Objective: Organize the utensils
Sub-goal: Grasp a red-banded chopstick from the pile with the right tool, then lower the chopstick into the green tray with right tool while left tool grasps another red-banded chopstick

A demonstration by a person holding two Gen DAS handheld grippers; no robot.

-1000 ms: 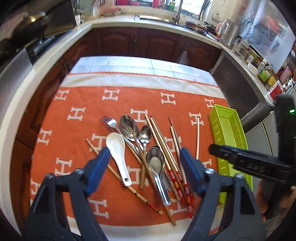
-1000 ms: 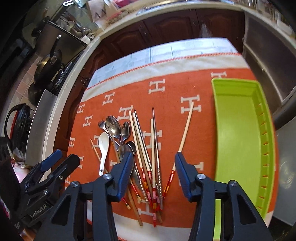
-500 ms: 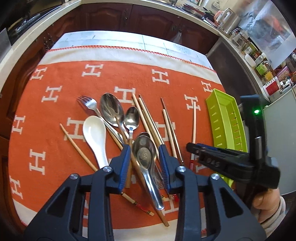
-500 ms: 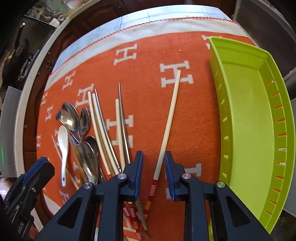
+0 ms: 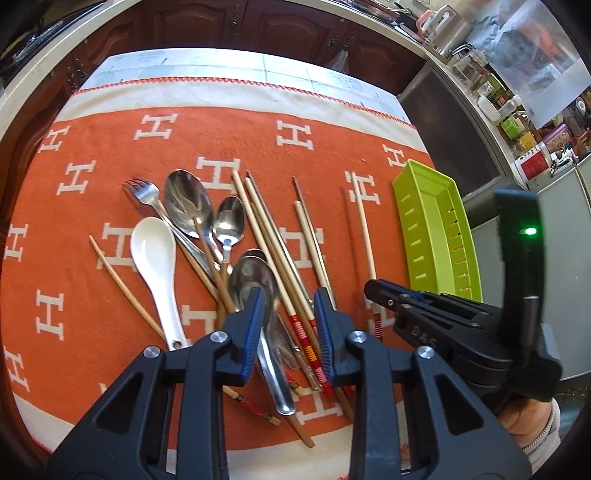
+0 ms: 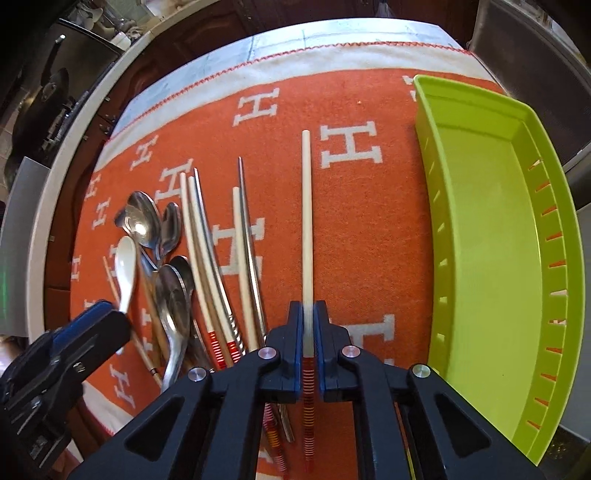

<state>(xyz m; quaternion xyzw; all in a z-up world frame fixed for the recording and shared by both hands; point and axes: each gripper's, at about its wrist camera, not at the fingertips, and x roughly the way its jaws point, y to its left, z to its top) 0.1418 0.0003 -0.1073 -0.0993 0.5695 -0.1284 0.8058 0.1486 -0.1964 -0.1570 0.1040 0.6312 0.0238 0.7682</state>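
Right gripper [image 6: 307,332] clamps cream red-striped chopstick [image 6: 307,221]; left gripper [image 5: 288,325] jaws apart over steel spoon [image 5: 258,295].

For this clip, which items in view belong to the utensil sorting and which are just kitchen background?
Part of the job:
- lone chopstick, clamped in the right gripper
- spoons, fork and chopsticks pile
- white ceramic spoon
- green tray
- left gripper, jaws parted over the pile

Just lying about:
- orange cloth
- kettle
- counter jars
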